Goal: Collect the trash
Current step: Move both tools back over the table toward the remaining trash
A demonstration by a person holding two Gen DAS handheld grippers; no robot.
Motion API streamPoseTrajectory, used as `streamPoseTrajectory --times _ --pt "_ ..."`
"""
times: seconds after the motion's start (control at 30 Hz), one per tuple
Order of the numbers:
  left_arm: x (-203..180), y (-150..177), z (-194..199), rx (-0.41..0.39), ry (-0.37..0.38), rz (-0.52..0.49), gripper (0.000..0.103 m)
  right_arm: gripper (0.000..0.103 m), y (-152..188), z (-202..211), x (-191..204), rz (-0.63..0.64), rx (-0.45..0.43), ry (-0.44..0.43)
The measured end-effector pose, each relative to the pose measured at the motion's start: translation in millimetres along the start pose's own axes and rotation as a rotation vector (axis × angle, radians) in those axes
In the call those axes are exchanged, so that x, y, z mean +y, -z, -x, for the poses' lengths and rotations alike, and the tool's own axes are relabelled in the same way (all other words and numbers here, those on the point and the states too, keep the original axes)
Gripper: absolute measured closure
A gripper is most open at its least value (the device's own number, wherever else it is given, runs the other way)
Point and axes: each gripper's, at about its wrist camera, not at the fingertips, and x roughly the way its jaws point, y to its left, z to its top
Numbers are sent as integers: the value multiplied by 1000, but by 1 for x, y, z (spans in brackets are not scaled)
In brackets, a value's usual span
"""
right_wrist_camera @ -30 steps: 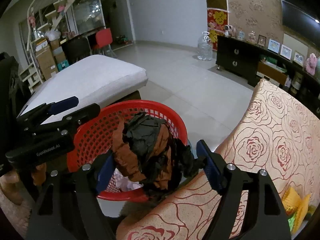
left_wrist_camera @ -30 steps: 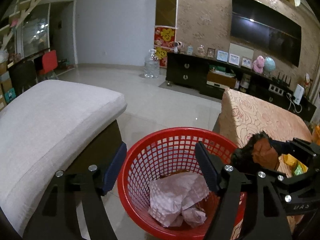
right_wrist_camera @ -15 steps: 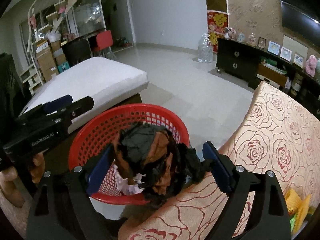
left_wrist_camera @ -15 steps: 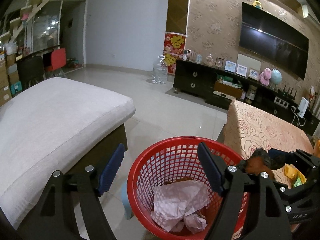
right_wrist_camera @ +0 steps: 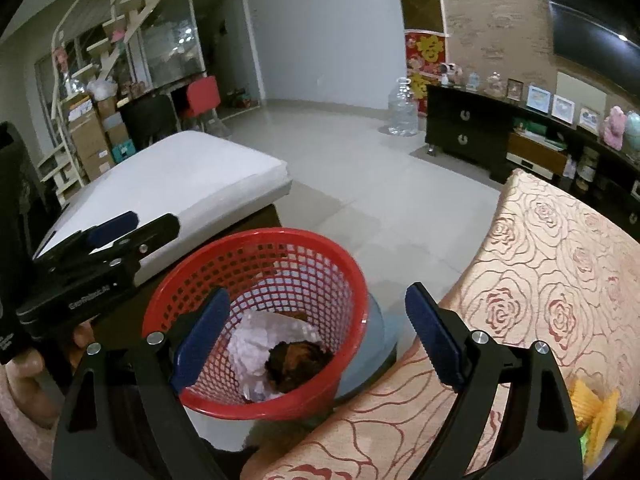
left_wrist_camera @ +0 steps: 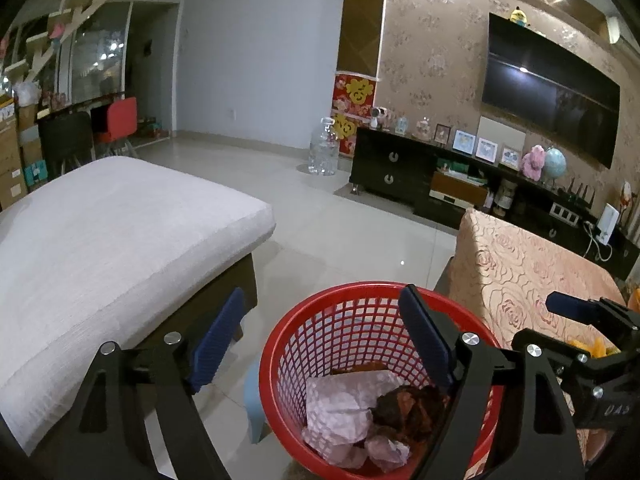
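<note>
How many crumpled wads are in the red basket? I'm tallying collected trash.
2 clear: a pale pink paper wad at the left of the red basket, a dark brown-and-black wad beside it. More may lie beneath.

Both wrist cams look down, close, sharing red basket (left_wrist_camera: 352, 360) (right_wrist_camera: 256, 320).

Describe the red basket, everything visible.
The red basket is round, looks like plastic, with lattice walls and a solid rolled rim. It stands upright on a pale blue base, between the white cushion and the rose-patterned cloth. Inside lie crumpled pink-white paper and a dark brown-and-black wad. Neither gripper touches it.
</note>
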Motion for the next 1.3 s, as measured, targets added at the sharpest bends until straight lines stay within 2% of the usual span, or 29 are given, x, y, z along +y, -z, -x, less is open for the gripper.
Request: streamPoseTrajectory --times 0.37,0.53,0.6,0.7,1.0,1.3 --pt "-24 1 10 -45 14 -72 12 17 4 31 -26 -30 -39 97" --pt "-40 2 11 -42 38 -86 10 15 11 51 -44 -42 -55 162" --pt "-48 3 11 -40 52 -98 10 11 16 60 -53 -52 -62 188" --pt "-64 5 12 -44 63 -128 10 10 23 75 -66 -70 -72 228" --pt "-103 12 14 -41 117 -194 10 10 63 128 -115 -192 -101 356" --pt "-135 19 12 -25 172 -236 10 10 120 184 -176 -367 -103 520"
